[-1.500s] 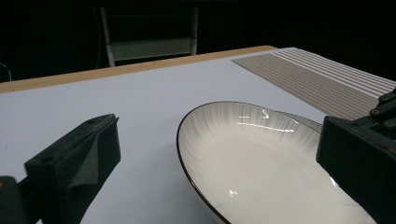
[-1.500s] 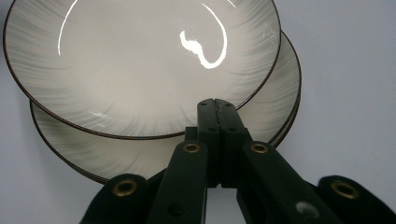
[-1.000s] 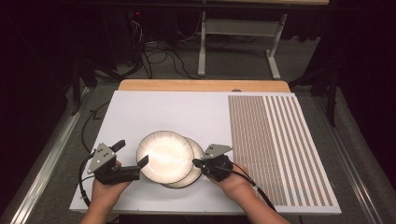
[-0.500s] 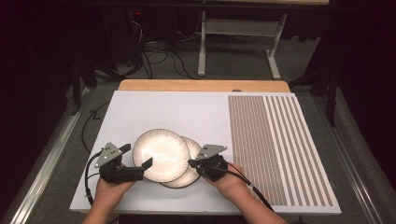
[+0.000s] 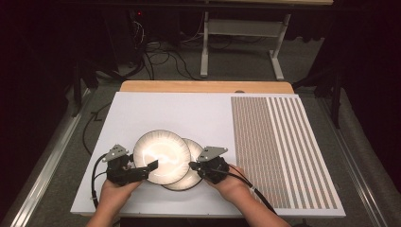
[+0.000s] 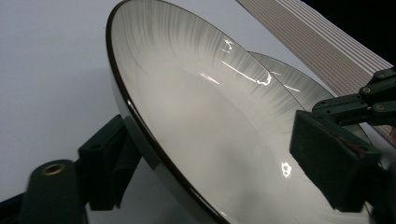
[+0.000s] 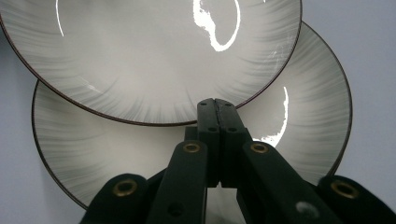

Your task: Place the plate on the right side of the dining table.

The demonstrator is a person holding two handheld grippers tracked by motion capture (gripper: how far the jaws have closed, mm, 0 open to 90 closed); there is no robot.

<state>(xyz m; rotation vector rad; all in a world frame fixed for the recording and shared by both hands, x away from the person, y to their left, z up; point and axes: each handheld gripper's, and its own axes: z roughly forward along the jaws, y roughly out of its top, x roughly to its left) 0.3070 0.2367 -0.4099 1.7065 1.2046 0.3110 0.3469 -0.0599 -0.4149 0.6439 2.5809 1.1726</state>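
Plates sit in an overlapping pair near the front edge of the white surface [image 5: 142, 109], both glossy and pale cream with fine grey streaks raying in from a thin dark brown rim. The upper plate [image 5: 161, 157] is the one the left gripper [image 5: 151, 165] has hold of: in the left gripper view its rim [image 6: 140, 126] runs between the two black fingers [image 6: 109, 163], one pad under the outside and the other pressed on the shiny inner face, so the fingers are clamped on that rim and the plate rises tilted away from them. Bright curls of reflected light cross its bowl. The lower plate [image 5: 193, 165] lies flat on the surface, partly covered by the upper one, showing beyond and to the right of it. The right gripper [image 5: 191, 165] points at the lower plate from its right side; in the right gripper view its fingers [image 7: 215, 135] are pressed together with nothing between them, their tips hovering over the lower plate's inner face just short of the upper plate's rim. A panel of fine brown stripes [image 5: 279, 146] covers the surface beyond the right gripper's outer side.
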